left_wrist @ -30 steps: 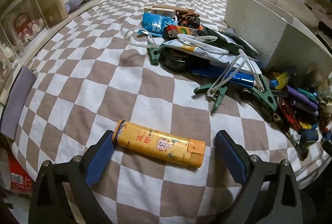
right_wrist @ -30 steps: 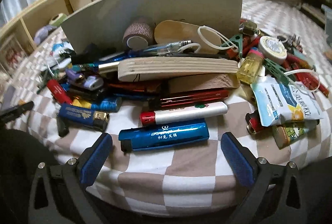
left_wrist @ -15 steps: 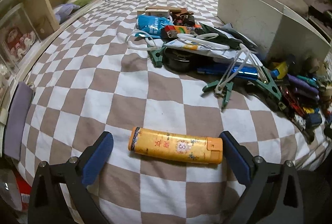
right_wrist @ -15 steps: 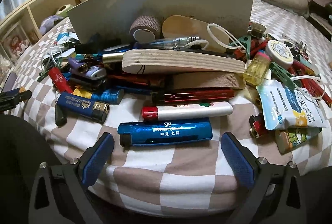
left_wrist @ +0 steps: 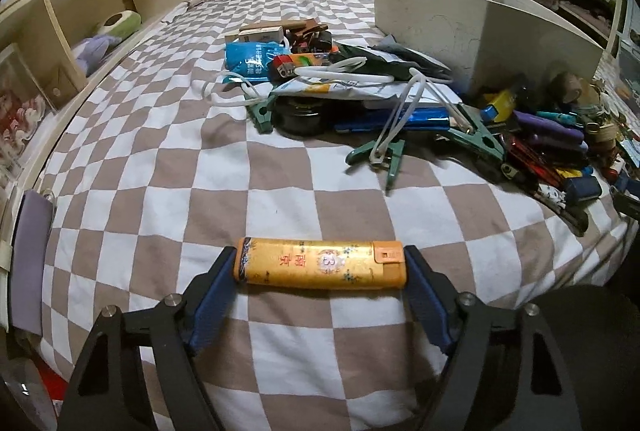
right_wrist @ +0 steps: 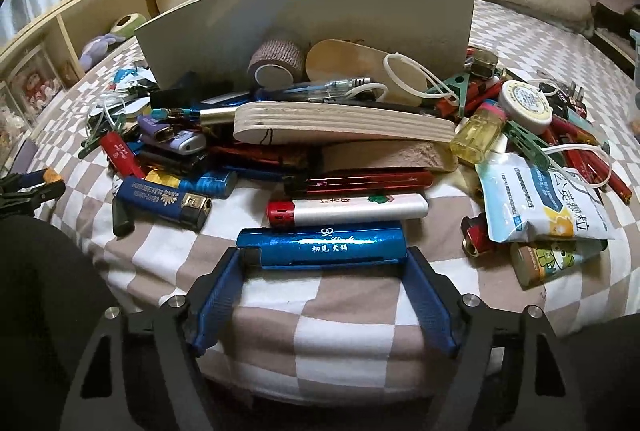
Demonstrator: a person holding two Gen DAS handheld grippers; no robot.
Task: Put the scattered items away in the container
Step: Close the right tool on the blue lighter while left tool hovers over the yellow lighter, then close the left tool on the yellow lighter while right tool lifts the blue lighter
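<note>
A bed with a brown-and-white checkered cover (left_wrist: 280, 135) fills both views, a cream container (left_wrist: 472, 31) standing upright on it among heaps of lighters, pens and clips. The left gripper (left_wrist: 320, 273) is closing end-on around an orange lighter (left_wrist: 320, 263), which lies alone on the cover well apart from the clutter; its blue pads (left_wrist: 216, 295) sit at the two ends, though whether they already press is hard to judge through the fisheye. The right gripper (right_wrist: 324, 259) is likewise closing on a blue lighter (right_wrist: 320, 241) at the near edge of the pile, just in front of a white lighter (right_wrist: 348, 209). Both lighters lie with their long axis across the view, the orange one's cap to the right, the blue one's dark cap to the left. A lengthwise pinch is prone to slipping, so each squeeze should probably finish square on the end faces before lifting, the right one without dragging its neighbour.
</note>
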